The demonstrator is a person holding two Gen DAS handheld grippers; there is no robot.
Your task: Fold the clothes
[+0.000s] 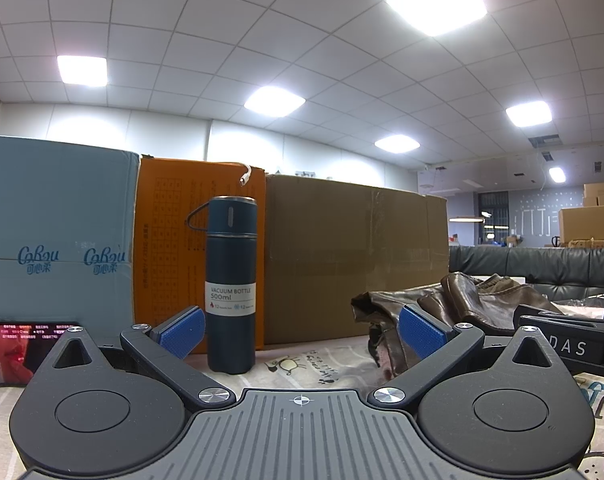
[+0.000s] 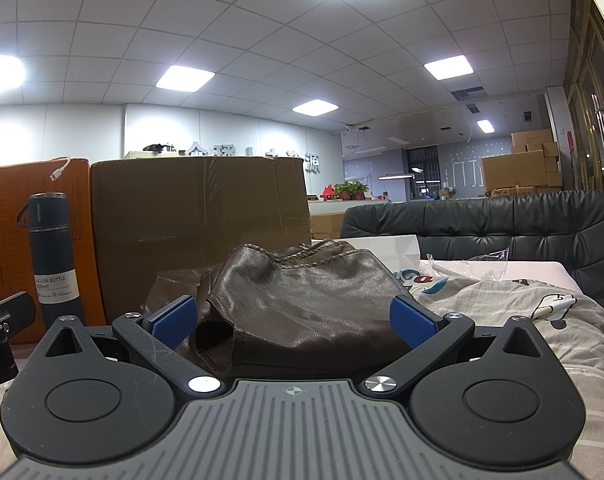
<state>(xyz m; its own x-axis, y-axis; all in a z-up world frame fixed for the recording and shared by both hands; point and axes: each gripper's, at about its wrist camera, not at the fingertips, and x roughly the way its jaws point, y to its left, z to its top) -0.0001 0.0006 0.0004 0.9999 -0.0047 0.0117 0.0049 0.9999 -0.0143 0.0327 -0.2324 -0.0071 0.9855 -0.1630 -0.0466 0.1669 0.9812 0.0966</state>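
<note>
A crumpled brown leather-look garment (image 2: pixel 302 300) lies on the cloth-covered table, right in front of my right gripper (image 2: pixel 293 322), whose jaws are open with the garment between and beyond the blue pads (image 2: pixel 412 326). In the left wrist view the same garment (image 1: pixel 462 304) lies to the right. My left gripper (image 1: pixel 302 334) is open and empty, low over the table, with a vacuum bottle just beyond its left pad (image 1: pixel 181 336). The right gripper's body (image 1: pixel 566 340) shows at the right edge of the left view.
A dark blue vacuum bottle (image 1: pixel 230 280) stands upright before an orange box (image 1: pixel 169 248), a brown carton (image 1: pixel 354 260) and a blue box (image 1: pixel 57 240). A phone (image 1: pixel 9 350) lies left. A patterned sheet (image 2: pixel 522 312) covers the table; a dark sofa (image 2: pixel 502 224) stands behind.
</note>
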